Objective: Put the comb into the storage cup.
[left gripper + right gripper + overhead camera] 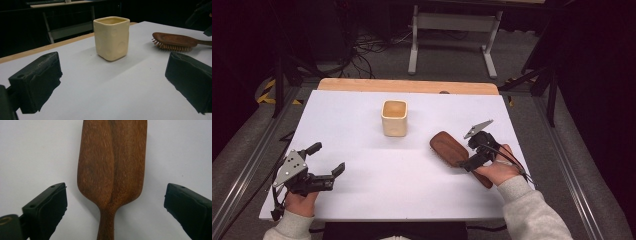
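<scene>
The right gripper (475, 150) hangs directly over the wooden hairbrush (451, 148), with its jaws spread wide and nothing between them. In the right gripper view the hairbrush (112, 167) lies on the white table surface (35, 152) below the jaws, back side up, centred in the gap; its handle narrows toward the base of the jaws and its broad head extends away from them. Both jaws stand clear of the wood on either side. In the left gripper view the brush's bristles face down onto the table. The left gripper (326, 162) sits low over the near left part of the table (362, 125), jaws also wide apart and empty. Ahead of it, between the lines of its jaws, stands a cream square cup (111, 37), upright and open at the top. The hairbrush (175, 41) lies beyond its right jaw, well apart from the cup (394, 117).
</scene>
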A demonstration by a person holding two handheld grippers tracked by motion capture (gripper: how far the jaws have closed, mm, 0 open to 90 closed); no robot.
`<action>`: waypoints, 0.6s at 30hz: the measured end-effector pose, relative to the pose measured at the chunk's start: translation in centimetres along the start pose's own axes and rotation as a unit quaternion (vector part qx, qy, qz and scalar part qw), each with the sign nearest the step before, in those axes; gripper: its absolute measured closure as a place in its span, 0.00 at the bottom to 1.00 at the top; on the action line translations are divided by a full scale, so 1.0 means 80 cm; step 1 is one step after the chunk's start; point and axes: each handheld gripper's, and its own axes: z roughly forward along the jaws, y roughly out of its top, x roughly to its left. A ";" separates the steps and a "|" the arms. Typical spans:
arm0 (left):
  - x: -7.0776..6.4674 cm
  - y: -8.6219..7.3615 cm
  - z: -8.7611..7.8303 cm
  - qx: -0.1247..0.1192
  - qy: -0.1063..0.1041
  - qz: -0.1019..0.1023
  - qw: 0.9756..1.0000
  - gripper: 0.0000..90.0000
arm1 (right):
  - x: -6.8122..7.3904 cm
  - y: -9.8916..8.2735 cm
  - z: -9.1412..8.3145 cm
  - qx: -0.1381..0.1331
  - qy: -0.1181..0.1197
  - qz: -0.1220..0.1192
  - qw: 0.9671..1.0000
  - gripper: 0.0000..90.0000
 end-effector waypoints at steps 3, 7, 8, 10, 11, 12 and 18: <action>0.001 -0.001 0.002 0.005 0.003 -0.007 1.000 0.02 | 0.001 0.000 0.002 0.018 -0.004 -0.005 1.000 0.08; 0.002 -0.001 0.002 0.010 0.004 -0.006 1.000 0.01 | 0.000 -0.002 0.004 0.028 -0.003 0.003 1.000 0.12; 0.002 -0.001 0.002 0.010 0.004 -0.006 1.000 0.01 | 0.001 -0.002 0.005 0.033 -0.003 0.005 0.999 0.14; 0.002 -0.001 0.002 0.008 0.005 -0.005 1.000 0.01 | 0.003 -0.002 0.006 0.044 -0.007 0.002 0.999 0.17; 0.002 -0.001 0.002 0.009 0.005 -0.005 1.000 0.01 | 0.003 -0.002 0.007 0.048 -0.009 0.000 0.999 0.18; 0.002 -0.001 0.002 0.010 0.005 -0.006 1.000 0.01 | 0.004 -0.002 0.008 0.059 -0.012 0.001 0.998 0.21; 0.003 0.000 0.001 0.010 0.005 -0.008 1.000 0.01 | 0.004 -0.003 0.014 0.093 -0.017 0.014 0.995 0.28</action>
